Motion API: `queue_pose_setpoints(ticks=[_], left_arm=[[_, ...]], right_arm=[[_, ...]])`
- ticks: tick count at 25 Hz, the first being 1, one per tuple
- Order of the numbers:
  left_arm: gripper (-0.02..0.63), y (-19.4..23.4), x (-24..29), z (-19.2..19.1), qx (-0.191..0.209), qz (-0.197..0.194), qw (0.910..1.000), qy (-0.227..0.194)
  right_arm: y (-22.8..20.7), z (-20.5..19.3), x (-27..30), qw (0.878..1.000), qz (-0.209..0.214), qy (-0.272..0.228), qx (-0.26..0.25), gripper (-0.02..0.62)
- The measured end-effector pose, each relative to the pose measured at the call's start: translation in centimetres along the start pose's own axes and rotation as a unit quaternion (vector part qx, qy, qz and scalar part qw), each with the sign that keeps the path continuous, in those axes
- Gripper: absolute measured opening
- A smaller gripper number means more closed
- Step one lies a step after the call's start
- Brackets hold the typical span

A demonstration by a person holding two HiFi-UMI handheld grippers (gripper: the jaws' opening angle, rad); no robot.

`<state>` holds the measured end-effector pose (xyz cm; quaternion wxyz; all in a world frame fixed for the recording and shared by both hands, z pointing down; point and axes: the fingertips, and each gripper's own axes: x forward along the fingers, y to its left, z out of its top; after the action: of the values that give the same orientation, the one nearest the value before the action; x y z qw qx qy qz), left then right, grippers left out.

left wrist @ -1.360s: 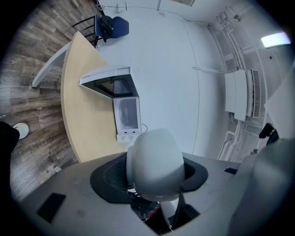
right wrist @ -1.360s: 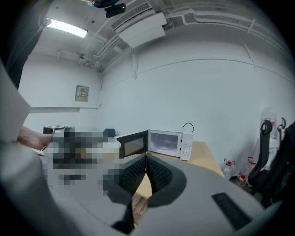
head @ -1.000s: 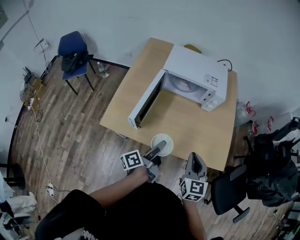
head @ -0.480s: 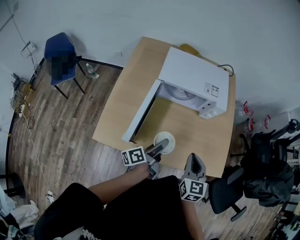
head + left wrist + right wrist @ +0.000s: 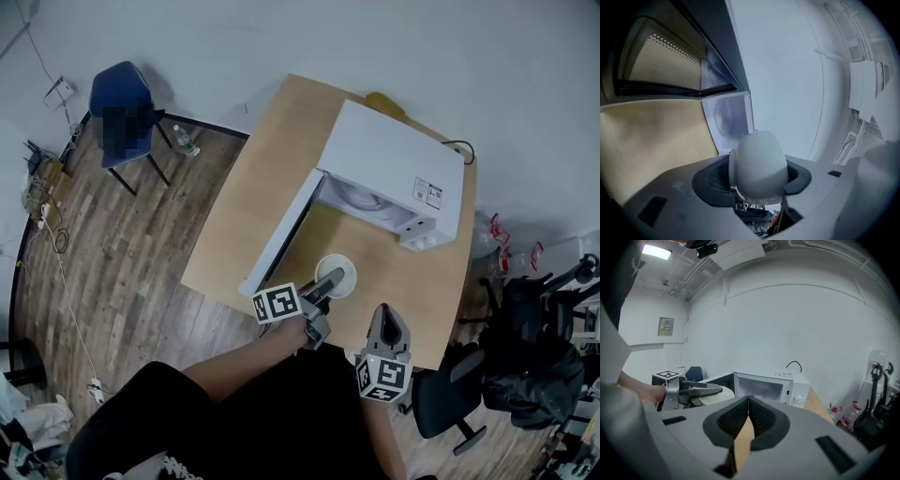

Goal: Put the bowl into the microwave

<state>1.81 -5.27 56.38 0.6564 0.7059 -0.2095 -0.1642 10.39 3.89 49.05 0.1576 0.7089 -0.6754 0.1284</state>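
Pinches the rim of the white bowl (image 5: 345,277) between the jaws of the left gripper (image 5: 330,280), just in front of the microwave (image 5: 394,173) and its open cavity, beside the swung-out door (image 5: 279,234). Carries it mouth-up over the table (image 5: 253,206), round, with no long side and its axis upright. Holds the right gripper (image 5: 385,311) pressed together on nothing, farther out from the microwave than the bowl.

even indoor light, fisheye-warped edges
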Motion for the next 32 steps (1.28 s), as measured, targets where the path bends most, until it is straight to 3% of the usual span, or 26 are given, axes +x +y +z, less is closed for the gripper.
queue_pose_setpoints(ticks=[11,32], left_arm=[[0.236,1.5,6.3,3.6,0.016,0.017,0.9995,-0.02],[0.236,11.9,18.4,9.5,0.023,0.083,0.9943,-0.063]], right_arm=[[-3.4,2.9,6.6,1.0,0.026,-0.016,0.003,0.061],[-8.9,-2.2,14.8,0.997,0.04,0.056,0.035,0.061]])
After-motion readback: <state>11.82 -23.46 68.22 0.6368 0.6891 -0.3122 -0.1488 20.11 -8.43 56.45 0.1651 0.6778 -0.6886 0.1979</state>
